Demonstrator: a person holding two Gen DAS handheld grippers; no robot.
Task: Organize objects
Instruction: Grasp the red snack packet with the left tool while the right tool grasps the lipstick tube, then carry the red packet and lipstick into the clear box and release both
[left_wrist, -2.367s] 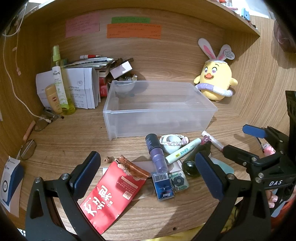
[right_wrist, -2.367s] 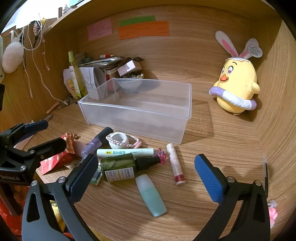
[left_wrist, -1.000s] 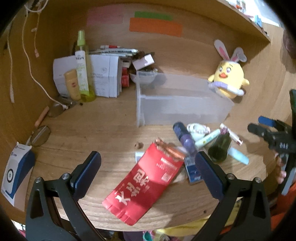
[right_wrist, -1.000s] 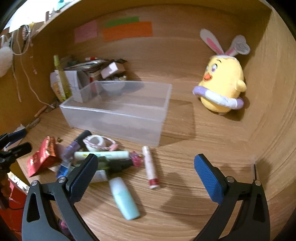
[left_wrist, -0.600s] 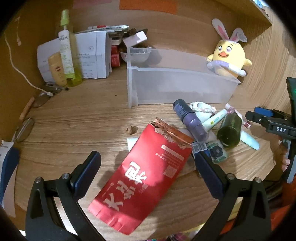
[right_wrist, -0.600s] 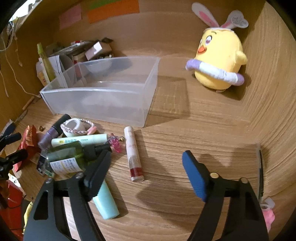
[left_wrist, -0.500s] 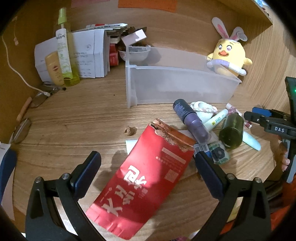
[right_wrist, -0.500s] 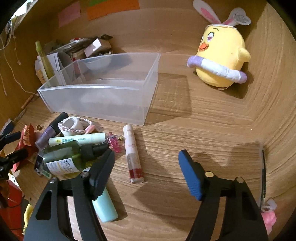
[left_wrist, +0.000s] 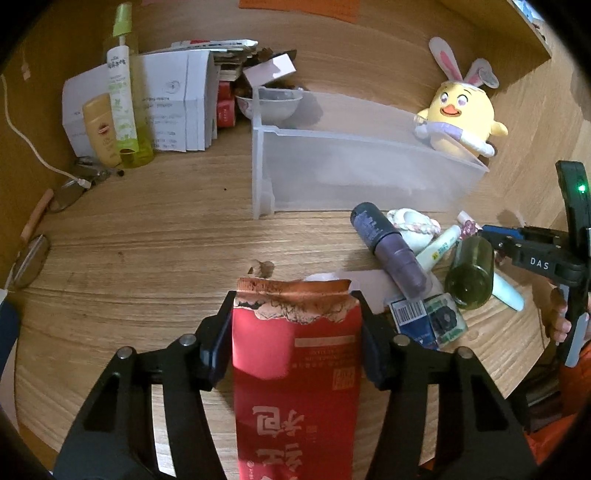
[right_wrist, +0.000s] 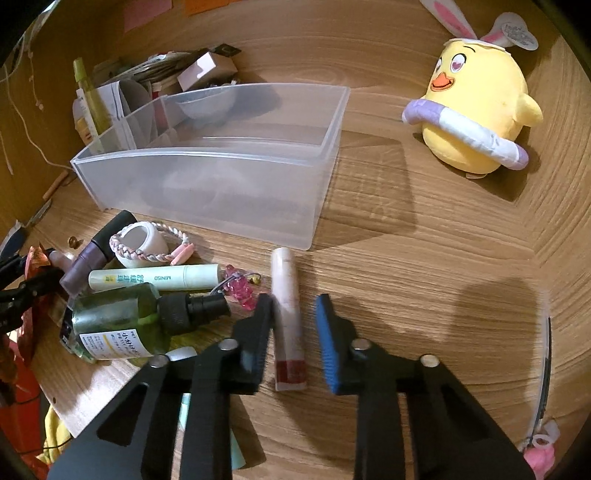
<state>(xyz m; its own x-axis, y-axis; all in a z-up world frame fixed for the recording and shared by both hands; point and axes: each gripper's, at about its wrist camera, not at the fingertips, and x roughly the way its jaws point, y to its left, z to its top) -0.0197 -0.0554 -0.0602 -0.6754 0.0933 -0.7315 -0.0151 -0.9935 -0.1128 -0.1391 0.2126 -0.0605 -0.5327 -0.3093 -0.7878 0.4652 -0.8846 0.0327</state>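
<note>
**A:** Right, your left gripper (left_wrist: 295, 325) has the red packet (left_wrist: 295, 373) between its jaws, a pad against each long edge, torn top pointing toward the bin (left_wrist: 354, 170). One packet, one bin, and that bin holds nothing you can see.

**B:** And my right gripper (right_wrist: 295, 328)?

**A:** Your jaws are narrowed around the pink tube (right_wrist: 289, 317), which lies flat on the desk (right_wrist: 424, 258). The black pad sits at its left side; the blue pad stands a little off on the right. It hasn't closed on it.

**B:** What's in the pile beside it?

**A:** Counted from your right camera: one green bottle (right_wrist: 118, 325) on its side, touching the black pad's arm; one pale MINISO tube (right_wrist: 155, 277) above it; one purple bottle (right_wrist: 94, 254); one white tape roll (right_wrist: 138, 243) with a braided band; one pink charm (right_wrist: 240, 288) just left of the pink tube. One mint tube (left_wrist: 508, 291) shows best from your left camera.

**B:** Farther out?

**A:** One yellow chick plush (right_wrist: 476, 110) stands right of the bin, well apart. Behind the bin: one tall spray bottle (left_wrist: 123, 92), white boxes (left_wrist: 173, 99) and one bowl (left_wrist: 275, 103).
</note>
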